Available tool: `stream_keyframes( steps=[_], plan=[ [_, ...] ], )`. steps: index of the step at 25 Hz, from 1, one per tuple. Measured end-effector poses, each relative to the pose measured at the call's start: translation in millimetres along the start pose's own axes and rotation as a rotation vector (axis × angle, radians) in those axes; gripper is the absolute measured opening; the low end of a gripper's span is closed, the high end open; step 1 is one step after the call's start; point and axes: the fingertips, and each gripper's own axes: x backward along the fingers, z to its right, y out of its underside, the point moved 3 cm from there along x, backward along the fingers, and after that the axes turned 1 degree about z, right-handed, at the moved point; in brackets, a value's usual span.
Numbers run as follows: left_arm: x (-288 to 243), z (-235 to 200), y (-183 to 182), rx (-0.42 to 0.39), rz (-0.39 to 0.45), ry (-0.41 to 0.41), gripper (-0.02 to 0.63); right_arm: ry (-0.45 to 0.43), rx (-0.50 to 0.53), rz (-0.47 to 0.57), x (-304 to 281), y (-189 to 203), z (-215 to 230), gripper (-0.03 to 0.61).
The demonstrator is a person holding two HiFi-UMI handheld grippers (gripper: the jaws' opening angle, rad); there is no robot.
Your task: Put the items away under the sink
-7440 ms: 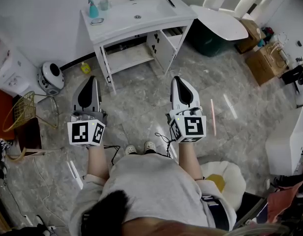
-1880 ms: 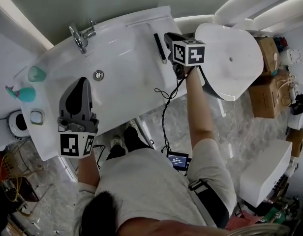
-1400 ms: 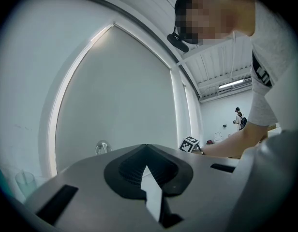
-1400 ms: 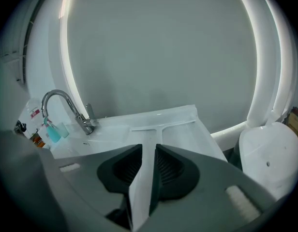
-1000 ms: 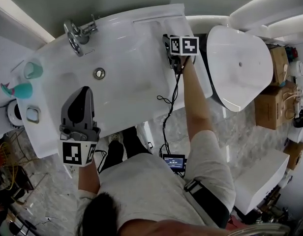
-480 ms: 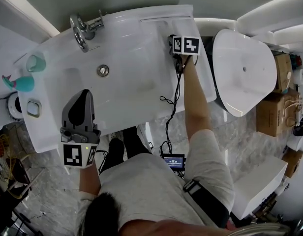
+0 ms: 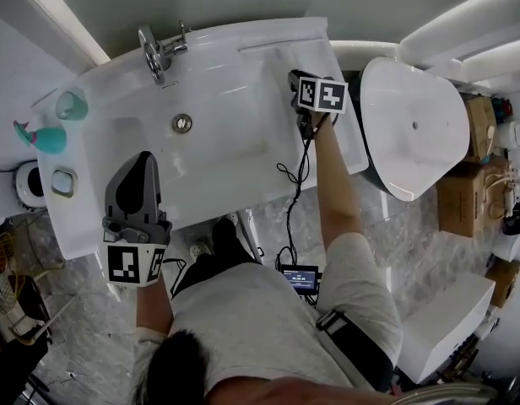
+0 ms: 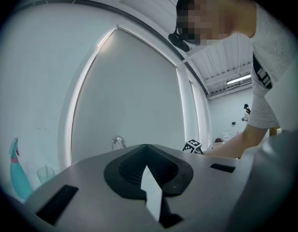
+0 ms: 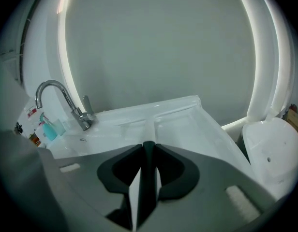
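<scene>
From the head: white sink top (image 7: 235, 66) against the far wall, grey marble floor (image 7: 412, 243) near and right, toilet (image 7: 412, 125) just right of the sink top, cardboard boxes (image 7: 458, 201) farther right. On the top, tap (image 7: 161, 47) at the far edge, drain (image 7: 182, 123) in the bowl, teal cup (image 7: 72, 105), teal bottle (image 7: 42, 136) and soap dish (image 7: 63, 182) at the left end. Above the near left edge, the left gripper (image 7: 144, 157), level; above the far right part, the right gripper (image 7: 300, 87), tilted down, close beside the toilet.

From the left gripper (image 8: 147, 146): fingers pressed together and empty. Beyond them the tap (image 8: 117, 141), teal bottle (image 8: 17, 170) and teal cup (image 8: 45, 174) at far left, marker cube (image 8: 192, 146) of the other gripper at right, under the person's reaching arm (image 8: 231, 146).

From the right gripper (image 9: 148, 146): thin black stick (image 9: 147, 178) upright between the fingers, pinched by fingers just now closing in. Held over the right part of the sink top (image 9: 178, 120), tap (image 9: 67, 103) far left, toilet (image 9: 272, 149) at the right edge.
</scene>
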Motion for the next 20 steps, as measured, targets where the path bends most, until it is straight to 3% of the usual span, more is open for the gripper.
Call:
stream_keyframes(
  steps=[20],
  plan=[
    [81.6, -21.7, -38.4, -0.005, 0.088, 0.006, 0.008, -0.102, 0.009, 0.303, 136.7, 13.7, -114.7, 0.1]
  ],
)
